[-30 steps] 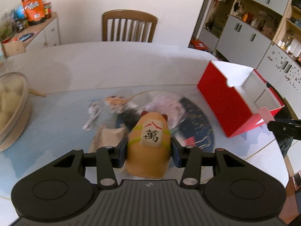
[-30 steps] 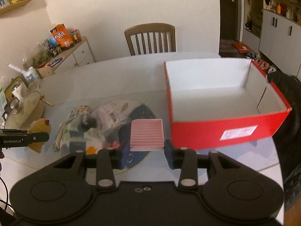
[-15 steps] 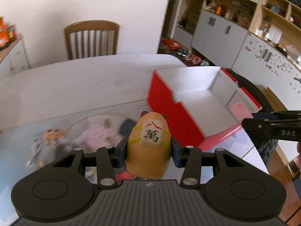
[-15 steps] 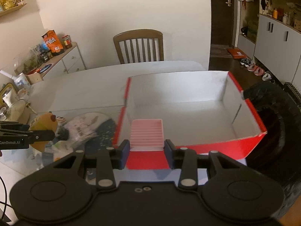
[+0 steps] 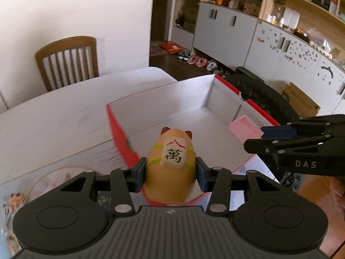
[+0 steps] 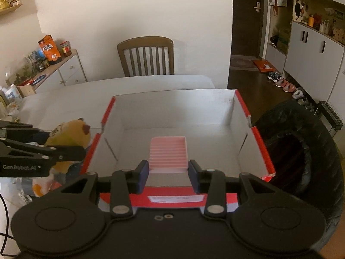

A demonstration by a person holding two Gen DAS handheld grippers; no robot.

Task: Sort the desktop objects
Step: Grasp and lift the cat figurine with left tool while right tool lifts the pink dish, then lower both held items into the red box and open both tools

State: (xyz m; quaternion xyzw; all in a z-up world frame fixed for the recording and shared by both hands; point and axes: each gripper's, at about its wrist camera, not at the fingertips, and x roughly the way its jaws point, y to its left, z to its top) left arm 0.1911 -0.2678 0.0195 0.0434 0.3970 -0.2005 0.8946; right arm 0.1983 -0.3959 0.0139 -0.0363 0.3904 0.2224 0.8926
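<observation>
1. The left gripper (image 5: 170,170) is clamped on an orange egg-shaped hamster figurine (image 5: 171,164) with a white tile bearing a black character on its back; it holds the toy upright above the near left corner of the red cardboard box with white inside (image 5: 179,112).
2. The right gripper (image 6: 168,172) is closed on a pink ribbed rectangular plastic piece (image 6: 168,153), gripped by its near end. It reaches forward and level over the near wall of the box, so the pink piece hangs above the box floor; whether it touches that floor cannot be told.
3. In the left wrist view the right gripper enters from the right edge, its pink piece near the right wall of the box. In the right wrist view the left gripper and figurine sit just beside the box's left wall.
4. The box stands on a pale desk (image 6: 64,101), close to its right edge. A blurred heap of small items (image 5: 13,202) lies on the desk to the left of the box.
5. A brown wooden slat-back chair (image 6: 146,56) stands at the desk's far edge against a white wall. Grey cabinets (image 5: 226,30) and shoes (image 5: 194,60) on a dark floor lie to the right.
</observation>
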